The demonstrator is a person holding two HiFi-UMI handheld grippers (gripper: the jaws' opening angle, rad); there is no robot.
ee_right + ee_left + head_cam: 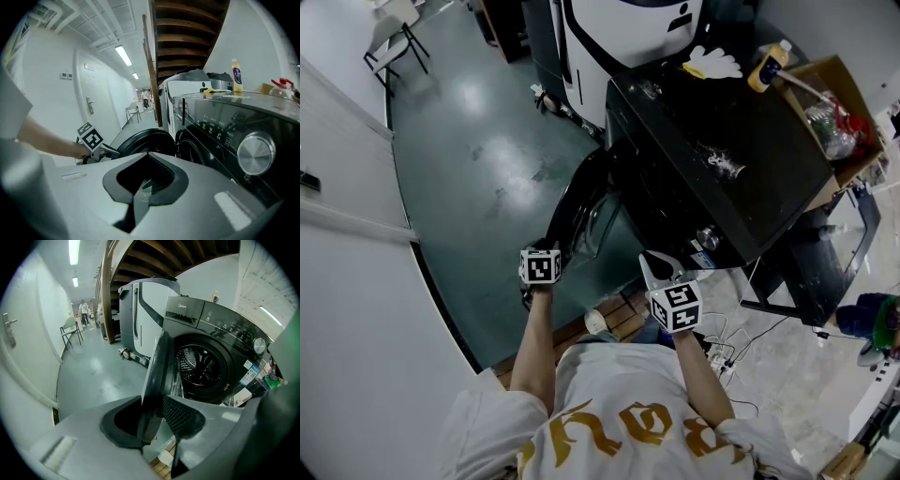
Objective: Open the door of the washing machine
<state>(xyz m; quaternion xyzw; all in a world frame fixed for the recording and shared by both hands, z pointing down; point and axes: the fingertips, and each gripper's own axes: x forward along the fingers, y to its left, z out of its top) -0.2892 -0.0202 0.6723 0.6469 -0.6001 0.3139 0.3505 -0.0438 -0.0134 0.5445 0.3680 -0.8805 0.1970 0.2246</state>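
Left gripper view: left claw (157, 437) apparently grips open door (157, 364).

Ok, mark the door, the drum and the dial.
door (158, 366), left gripper view, its rim seen edge-on.
drum (202, 365), left gripper view, its ribbed inside.
dial (255, 152), right gripper view, centre of its face.

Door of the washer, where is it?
In the head view the door stands open at the washer's left, its edge clamped in the left gripper.
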